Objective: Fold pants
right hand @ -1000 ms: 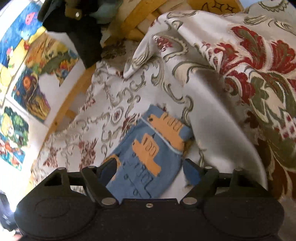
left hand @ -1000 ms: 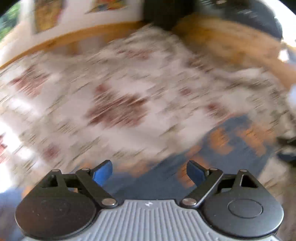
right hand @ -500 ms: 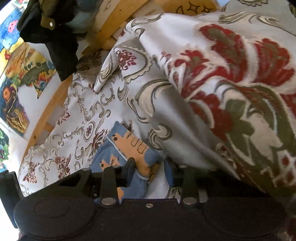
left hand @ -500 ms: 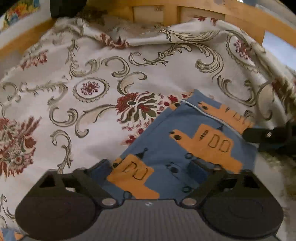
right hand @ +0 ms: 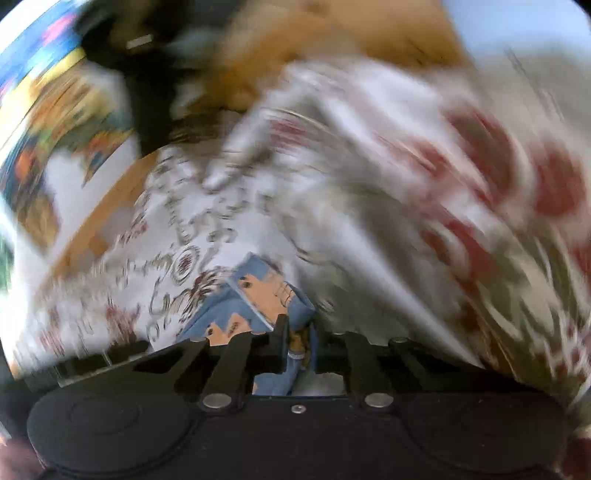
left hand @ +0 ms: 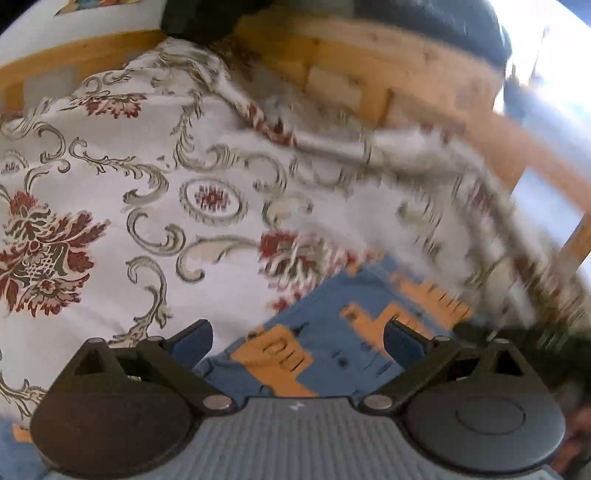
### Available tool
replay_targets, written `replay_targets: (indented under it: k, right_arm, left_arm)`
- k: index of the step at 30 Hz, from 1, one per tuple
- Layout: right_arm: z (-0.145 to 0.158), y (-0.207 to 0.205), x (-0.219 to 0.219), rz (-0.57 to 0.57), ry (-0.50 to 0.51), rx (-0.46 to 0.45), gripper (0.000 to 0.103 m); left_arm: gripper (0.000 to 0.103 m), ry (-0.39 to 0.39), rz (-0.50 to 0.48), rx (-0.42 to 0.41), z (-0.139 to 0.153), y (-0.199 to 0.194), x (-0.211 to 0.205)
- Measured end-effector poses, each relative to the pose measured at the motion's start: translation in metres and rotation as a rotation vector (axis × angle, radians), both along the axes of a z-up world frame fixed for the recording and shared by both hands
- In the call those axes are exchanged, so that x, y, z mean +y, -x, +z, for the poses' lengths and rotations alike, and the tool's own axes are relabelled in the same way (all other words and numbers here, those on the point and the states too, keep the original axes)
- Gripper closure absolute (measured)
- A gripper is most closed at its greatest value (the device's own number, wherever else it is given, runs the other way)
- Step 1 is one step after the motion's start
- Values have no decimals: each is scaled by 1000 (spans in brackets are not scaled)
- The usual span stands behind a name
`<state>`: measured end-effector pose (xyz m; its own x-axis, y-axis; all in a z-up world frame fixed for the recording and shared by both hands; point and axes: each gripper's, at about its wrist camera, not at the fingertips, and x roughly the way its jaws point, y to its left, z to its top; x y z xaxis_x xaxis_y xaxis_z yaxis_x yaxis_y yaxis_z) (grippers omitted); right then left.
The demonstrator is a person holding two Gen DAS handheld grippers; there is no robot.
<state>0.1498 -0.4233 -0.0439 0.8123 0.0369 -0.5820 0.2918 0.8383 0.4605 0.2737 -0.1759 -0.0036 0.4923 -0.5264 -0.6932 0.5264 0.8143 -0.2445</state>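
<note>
Small blue pants printed with orange trucks lie on a floral bedspread. In the left wrist view my left gripper hovers open just over them, blue fingertips spread wide with cloth showing between them. In the right wrist view, which is heavily blurred, my right gripper is shut on a bunched edge of the pants, and the cloth hangs down between the jaws. The far end of the right gripper shows as a dark shape at the right edge of the left wrist view.
A wooden bed frame runs behind the bedspread. Dark clothes hang over its rail. A raised fold of the bedspread bulks up to the right of the pants. Colourful pictures cover the wall at left.
My right gripper closed from open onto the edge of the pants and is now moving fast. My left gripper opened its fingers wide above the pants and shifted slightly.
</note>
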Motion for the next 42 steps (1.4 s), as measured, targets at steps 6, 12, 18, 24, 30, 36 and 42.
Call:
replay_targets:
  k: [6, 12, 18, 24, 30, 36, 42]
  right_arm:
    - [20, 9, 90, 294, 549, -96, 92]
    - [9, 11, 127, 449, 734, -77, 92]
    - [3, 8, 144, 517, 798, -58, 92]
    - [2, 11, 149, 548, 821, -54, 92]
    - [10, 22, 152, 551, 853, -119, 92]
    - [26, 48, 171, 598, 900, -235, 92]
    - [29, 69, 206, 749, 909, -286, 92]
  left_arm:
    - [2, 151, -60, 109, 32, -17, 5]
    - [2, 161, -69, 293, 27, -44, -18]
    - [8, 78, -60, 378, 7, -53, -50]
    - [46, -2, -35, 445, -6, -55, -68]
    - [86, 56, -1, 485, -5, -58, -52]
    - [86, 184, -8, 481, 19, -48, -7]
    - [86, 294, 34, 446, 24, -21, 66]
